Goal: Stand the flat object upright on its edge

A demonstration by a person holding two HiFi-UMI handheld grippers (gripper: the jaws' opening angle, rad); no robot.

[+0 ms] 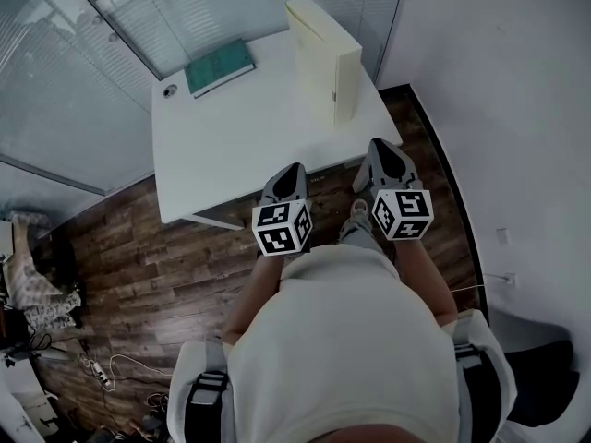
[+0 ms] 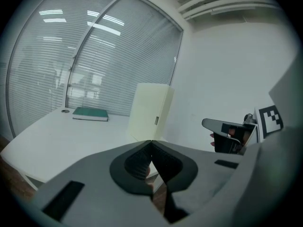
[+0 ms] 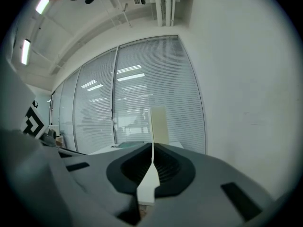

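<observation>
White surface, glass partition with blinds along its far and left sides, plain wall on the right, wood floor below.

Task's thing: cream folder, at the far right of the surface. It stands upright on a narrow edge. Its footprint runs near-to-far, the broad faces look left and right, and the narrow spine end points toward the near edge. The tall axis is vertical. From the left gripper view the folder looks square to the surface, with no lean visible.

Second flat item: green book, at the far left, lying on its cover. Its long axis runs roughly left-right, slightly slanted. It is well apart from the folder.

Right gripper: at the near right edge of the surface, pointing far. Its jaws are together with nothing between them, confirmed in its own view. The folder sits almost dead ahead, on the jaw line, well apart.

Left gripper: at the near edge, beside the right one. Its jaws are also together and empty in its own view. The book lies ahead and to the left, the folder ahead and slightly right.

Judgement: the right gripper is nearer the folder and the left is nearer the book. If the folder is the target, the task reads as done. If the book is next, the reach goes far-left, and the grip must fall across its short axis to tip it up on a long edge.
</observation>
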